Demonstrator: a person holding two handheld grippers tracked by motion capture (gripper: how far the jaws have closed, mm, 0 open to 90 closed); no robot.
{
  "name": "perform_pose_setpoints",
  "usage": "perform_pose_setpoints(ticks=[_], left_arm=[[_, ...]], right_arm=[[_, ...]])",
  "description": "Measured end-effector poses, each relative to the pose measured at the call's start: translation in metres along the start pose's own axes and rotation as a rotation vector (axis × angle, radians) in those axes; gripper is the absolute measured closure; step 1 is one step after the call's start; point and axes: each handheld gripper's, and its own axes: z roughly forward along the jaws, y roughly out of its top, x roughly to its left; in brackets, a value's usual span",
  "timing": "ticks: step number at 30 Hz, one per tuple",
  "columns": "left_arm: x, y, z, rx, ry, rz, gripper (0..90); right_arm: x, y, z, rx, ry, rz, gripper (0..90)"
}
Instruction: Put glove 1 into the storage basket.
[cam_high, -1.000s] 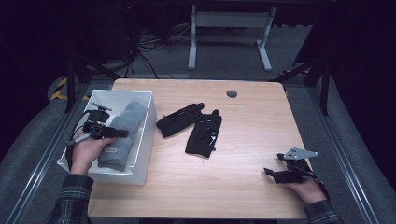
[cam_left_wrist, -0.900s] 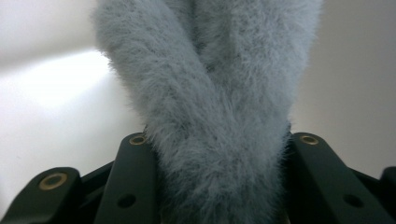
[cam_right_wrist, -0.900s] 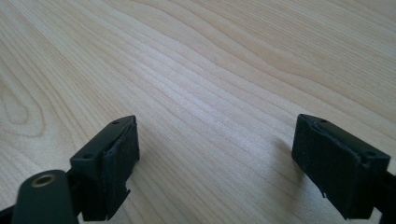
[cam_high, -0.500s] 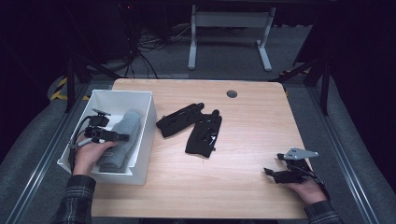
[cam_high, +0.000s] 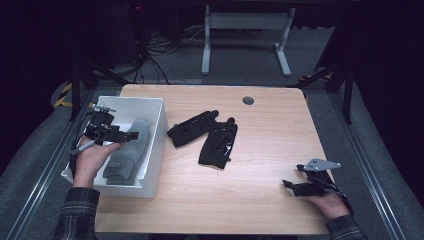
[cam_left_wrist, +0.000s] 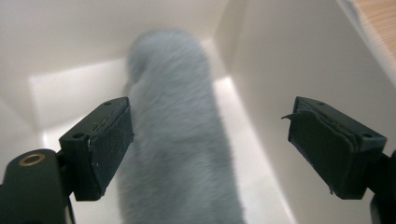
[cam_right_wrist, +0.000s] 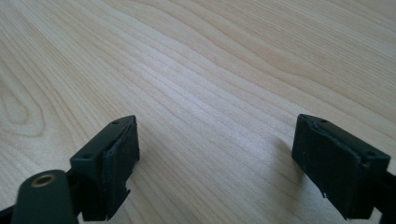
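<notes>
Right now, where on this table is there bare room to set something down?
Bare wood lies between the black gloves and the right tongs, and along the far edge around the round grommet. The left is crowded: white bin, grey sock, left tongs.

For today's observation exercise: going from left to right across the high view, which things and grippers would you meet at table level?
left gripper → white bin holding grey gloves → first black glove → second black glove → right gripper
</notes>
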Motion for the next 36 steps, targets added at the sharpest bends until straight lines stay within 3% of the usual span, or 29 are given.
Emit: perform_pose_setpoints(ticks=[3, 4, 7, 12, 13, 14, 15, 25, 36], left_arm=[[-0.019, 0.010, -0.007, -0.027, -0.027, 0.037, 14.8], [-0.019, 0.010, -0.007, -0.027, -0.027, 0.037, 14.8], [-0.043, 0.021, -0.009, -0.045, -0.069, 0.090, 14.8], [-0.070, 0.031, -0.005, -0.056, -0.100, 0.147, 14.8], [-0.070, 0.031, -0.005, -0.056, -0.100, 0.147, 14.8], [-0.081, 0.033, -0.002, -0.056, -0.108, 0.166, 14.8], [-0.081, 0.033, -0.002, -0.056, -0.108, 0.166, 14.8], [-0.128, 0.031, 0.016, -0.062, -0.171, 0.243, 14.8], [-0.169, 0.011, 0.055, -0.034, -0.240, 0.307, 15.2]], right_arm=[[0.000, 0.000, 0.000, 0.000, 0.001, 0.000, 15.5], [0.000, 0.000, 0.000, 0.000, 0.001, 0.000, 15.5], [0.000, 0.000, 0.000, 0.000, 0.000, 0.000, 15.5], [0.000, 0.000, 0.000, 0.001, 0.001, 0.002, 15.5], [0.000, 0.000, 0.000, 0.001, 0.001, 0.002, 15.5], [0.000, 0.000, 0.000, 0.001, 0.000, 0.002, 15.5], [0.000, 0.000, 0.000, 0.001, 0.000, 0.002, 15.5], [0.000, 0.000, 0.000, 0.001, 0.000, 0.002, 15.5], [0.000, 0.000, 0.000, 0.002, 0.000, 0.002, 15.5]])
